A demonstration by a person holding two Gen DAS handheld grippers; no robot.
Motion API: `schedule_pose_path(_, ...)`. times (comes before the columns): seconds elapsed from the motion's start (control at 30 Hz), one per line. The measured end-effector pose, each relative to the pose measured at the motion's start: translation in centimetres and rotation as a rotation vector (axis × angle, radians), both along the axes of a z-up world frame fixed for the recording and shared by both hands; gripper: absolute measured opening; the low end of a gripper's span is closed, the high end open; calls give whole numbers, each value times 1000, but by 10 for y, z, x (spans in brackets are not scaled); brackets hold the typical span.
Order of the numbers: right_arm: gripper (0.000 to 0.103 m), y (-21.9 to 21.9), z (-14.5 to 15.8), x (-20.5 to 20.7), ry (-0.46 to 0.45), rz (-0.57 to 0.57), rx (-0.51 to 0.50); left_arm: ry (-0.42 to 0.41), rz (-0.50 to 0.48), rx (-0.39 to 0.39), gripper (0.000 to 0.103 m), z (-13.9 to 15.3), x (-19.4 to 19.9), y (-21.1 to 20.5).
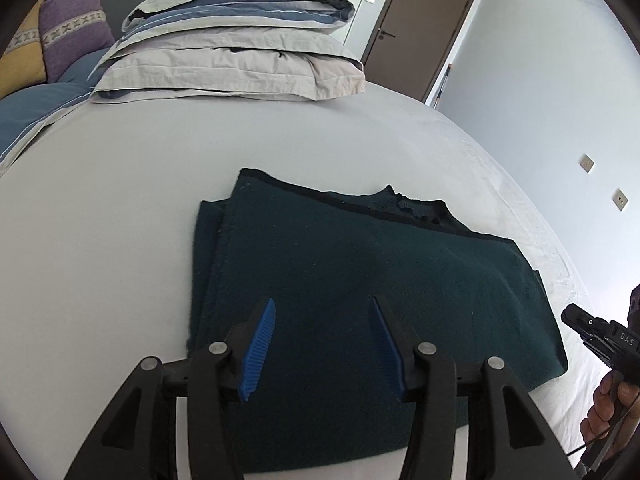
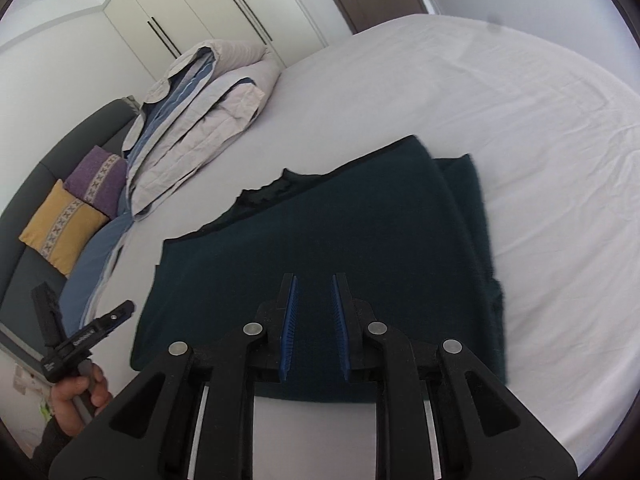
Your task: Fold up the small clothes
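Note:
A dark green knitted garment (image 1: 360, 280) lies folded into a flat rectangle on the white bed (image 1: 100, 240), its collar showing at the far edge. It also shows in the right wrist view (image 2: 340, 232). My left gripper (image 1: 324, 308) hovers over the garment's near edge, open wide and empty. My right gripper (image 2: 313, 284) hovers over the near edge too, its blue pads a small gap apart with nothing between them. Each gripper shows at the edge of the other's view, held in a hand.
A folded grey and blue duvet (image 1: 240, 52) lies at the far side of the bed. Purple (image 2: 98, 178) and yellow (image 2: 64, 226) cushions rest on a dark sofa at the left. A brown door (image 1: 420, 28) and wardrobes (image 2: 208, 4) stand behind.

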State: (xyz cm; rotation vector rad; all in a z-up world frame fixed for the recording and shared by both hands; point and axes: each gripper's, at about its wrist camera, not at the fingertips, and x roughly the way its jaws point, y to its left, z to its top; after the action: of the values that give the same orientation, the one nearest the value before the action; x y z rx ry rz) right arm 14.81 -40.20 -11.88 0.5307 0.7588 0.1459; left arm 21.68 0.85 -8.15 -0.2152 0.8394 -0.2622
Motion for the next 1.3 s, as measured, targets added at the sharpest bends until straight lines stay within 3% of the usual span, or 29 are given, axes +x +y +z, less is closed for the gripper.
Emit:
schedule_pose_path(0.1,17,21,-23,32,25,88,126,28,1,44,56,-14,17,-19)
schedule_pose_path(0.13,17,27,-35,41,45,107,161,47,5,72,61,-22,21,-24)
schedule_pose_path(0.2,17,34,-63,55,114,92,177,90,6,134,64,-41,29,-30)
schedule_pose_path(0.23,17,34,-76,57,136,83,188,67,-1,151,68,-47,27,-30)
schedule_pose_path(0.3,14,24,-88,49,91,53,261,26,-17,180,70,-51,23,-31)
schedule_pose_path(0.37,13,4,-92,35,60,-16,305,23,-18,174,70,-52,22,-29)
schedule_pose_path(0.5,11,-50,-96,-3,46,-260,350,14,-15,194,70,-52,21,-30)
schedule_pose_path(0.6,16,-59,-80,-26,49,-365,292,10,-12,210,70,-52,20,-33)
schedule_pose_path(0.67,19,-45,-68,-31,29,-318,299,7,-12,216,70,-53,19,-34)
schedule_pose_path(0.83,19,37,-45,-4,49,27,298,1,-13,233,71,-53,18,-36)
schedule_pose_path(1.0,21,126,-59,25,137,249,278,-2,-16,233,71,-54,17,-35)
schedule_pose_path(1.1,21,134,-78,30,194,227,258,-3,-19,223,71,-54,17,-34)
schedule_pose_path(1.3,21,65,-97,9,142,25,383,-5,-21,214,70,-55,17,-33)
